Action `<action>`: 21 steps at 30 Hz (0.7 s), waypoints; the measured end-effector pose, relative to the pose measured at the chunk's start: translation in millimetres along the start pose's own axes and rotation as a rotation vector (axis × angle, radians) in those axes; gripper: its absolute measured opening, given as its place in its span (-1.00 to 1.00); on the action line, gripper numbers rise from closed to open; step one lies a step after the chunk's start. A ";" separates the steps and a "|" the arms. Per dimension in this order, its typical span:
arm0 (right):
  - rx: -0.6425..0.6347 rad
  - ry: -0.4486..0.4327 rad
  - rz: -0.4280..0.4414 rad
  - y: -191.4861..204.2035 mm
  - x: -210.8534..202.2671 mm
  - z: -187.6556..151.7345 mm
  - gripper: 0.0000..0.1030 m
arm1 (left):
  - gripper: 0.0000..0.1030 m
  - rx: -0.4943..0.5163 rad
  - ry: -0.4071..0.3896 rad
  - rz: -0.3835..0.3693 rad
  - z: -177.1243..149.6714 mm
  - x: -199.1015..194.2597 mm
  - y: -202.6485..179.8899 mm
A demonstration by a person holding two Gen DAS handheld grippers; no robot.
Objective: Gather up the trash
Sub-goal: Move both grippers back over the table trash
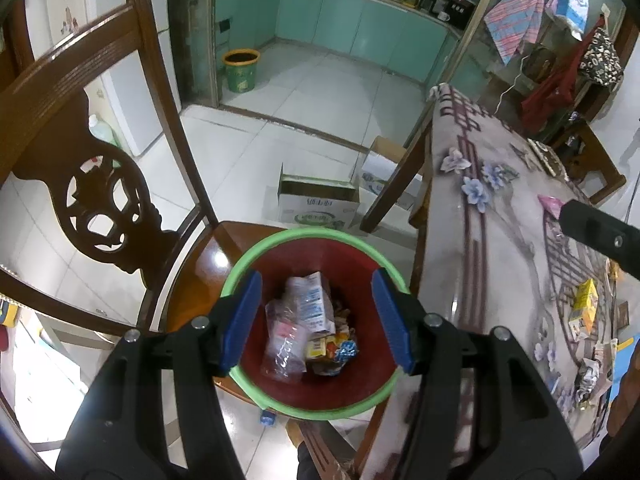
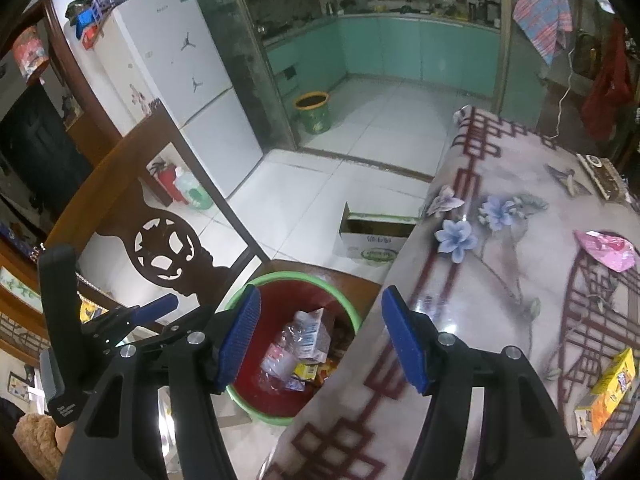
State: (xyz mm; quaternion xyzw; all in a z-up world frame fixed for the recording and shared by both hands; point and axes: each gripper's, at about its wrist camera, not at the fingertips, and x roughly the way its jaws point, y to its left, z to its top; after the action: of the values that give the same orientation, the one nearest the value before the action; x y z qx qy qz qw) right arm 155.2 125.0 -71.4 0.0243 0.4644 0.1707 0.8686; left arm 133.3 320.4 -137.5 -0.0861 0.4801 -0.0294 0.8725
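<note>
Directly below my left gripper [image 1: 320,316], whose blue pads stand wide apart and hold nothing, I see a red bin [image 1: 360,376] with a green rim resting on a wooden chair [image 1: 200,256]. Inside lie crumpled plastic wrappers [image 1: 298,320] and a small yellow packet [image 1: 316,348]. My right gripper [image 2: 320,338] is likewise spread and empty, over the table edge. On the table [image 2: 500,320] remain a yellow carton [image 2: 612,388] and a pink wrapper [image 2: 606,250].
</note>
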 end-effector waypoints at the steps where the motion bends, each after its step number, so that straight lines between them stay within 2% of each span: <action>1: 0.001 -0.007 -0.004 -1.9 -5.2 -1.8 0.20 | 0.07 0.007 -0.007 -0.002 -1.2 -4.7 -4.5; 6: 0.026 -0.042 -0.038 -26.6 -34.3 -18.3 0.20 | 0.07 0.041 -0.023 -0.009 -9.9 -16.1 -28.8; 10: 0.065 -0.053 -0.067 -54.9 -54.7 -36.8 0.20 | 0.07 0.082 -0.025 -0.024 -20.5 -21.1 -62.2; 15: 0.137 -0.065 -0.129 -111.4 -90.4 -69.6 0.20 | 0.07 0.146 -0.030 -0.064 -37.6 -28.9 -123.7; 21: 0.242 -0.082 -0.237 -201.0 -146.6 -117.3 0.20 | 0.07 0.225 -0.017 -0.126 -63.8 -36.0 -202.7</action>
State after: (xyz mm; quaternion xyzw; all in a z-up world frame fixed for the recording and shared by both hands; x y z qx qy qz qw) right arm 39.8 -124.5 -61.2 0.0808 0.4456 0.0087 0.8915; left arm 66.6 118.1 -104.7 -0.0179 0.4601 -0.1372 0.8770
